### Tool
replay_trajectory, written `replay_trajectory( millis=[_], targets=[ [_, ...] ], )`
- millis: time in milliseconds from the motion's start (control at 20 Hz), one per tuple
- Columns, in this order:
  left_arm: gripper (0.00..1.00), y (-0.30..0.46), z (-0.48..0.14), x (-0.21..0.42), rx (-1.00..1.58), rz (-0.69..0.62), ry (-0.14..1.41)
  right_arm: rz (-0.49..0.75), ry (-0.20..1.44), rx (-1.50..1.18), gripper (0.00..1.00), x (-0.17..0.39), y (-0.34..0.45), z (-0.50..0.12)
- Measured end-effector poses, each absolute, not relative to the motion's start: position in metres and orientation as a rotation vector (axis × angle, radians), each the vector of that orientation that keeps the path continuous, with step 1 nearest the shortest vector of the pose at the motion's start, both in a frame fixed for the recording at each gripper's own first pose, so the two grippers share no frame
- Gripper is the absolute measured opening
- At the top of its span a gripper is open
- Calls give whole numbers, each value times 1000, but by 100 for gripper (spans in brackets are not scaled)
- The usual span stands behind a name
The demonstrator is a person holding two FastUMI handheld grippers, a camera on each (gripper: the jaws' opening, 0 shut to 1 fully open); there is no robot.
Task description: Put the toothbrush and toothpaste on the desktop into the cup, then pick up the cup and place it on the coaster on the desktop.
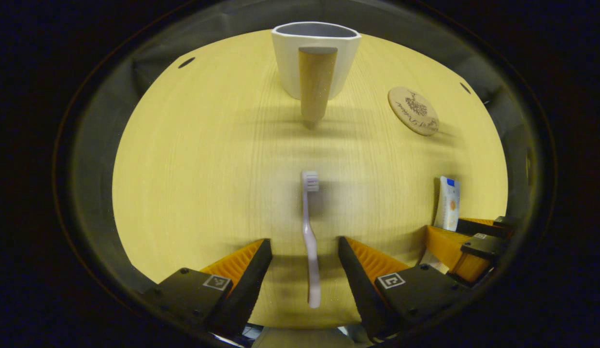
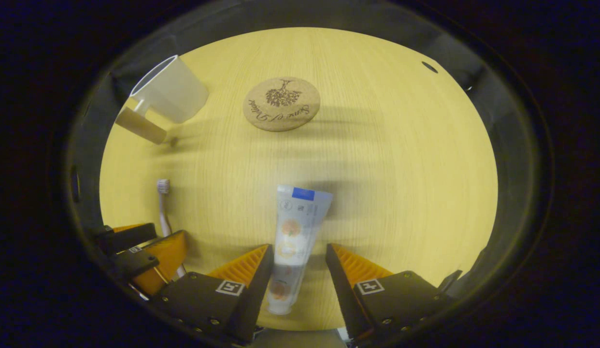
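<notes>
Your left gripper [image 1: 305, 246] has its jaws wide open astride the toothbrush [image 1: 309, 241], not touching it. Your right gripper [image 2: 295, 251] gapes the same way around the toothpaste [image 2: 292, 241]. Both things lie flat on the worktop [image 1: 208, 169]; the cup [image 1: 315, 58] and coaster [image 2: 281, 104] stand beyond.

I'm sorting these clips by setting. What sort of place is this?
Probably a staged tabletop in a recording booth, not a real bathroom: a bare wooden desktop holding only a cup, cork coaster, toothbrush and toothpaste, with dark cloth around it.
</notes>
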State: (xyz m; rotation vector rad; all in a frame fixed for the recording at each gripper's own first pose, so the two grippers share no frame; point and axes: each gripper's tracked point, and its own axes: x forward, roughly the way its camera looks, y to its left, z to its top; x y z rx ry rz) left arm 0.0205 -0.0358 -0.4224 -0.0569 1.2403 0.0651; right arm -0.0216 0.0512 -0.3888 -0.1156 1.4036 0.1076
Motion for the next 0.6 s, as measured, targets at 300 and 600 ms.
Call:
replay_trajectory(
  millis=[300, 600],
  targets=[
    [41, -43, -424, 18, -62, 59, 1264, 104, 1455, -102, 36, -28, 49, -388],
    [8, -44, -425, 18, -74, 56, 1292, 111, 1500, -66, 19, -39, 54, -386]
  ],
)
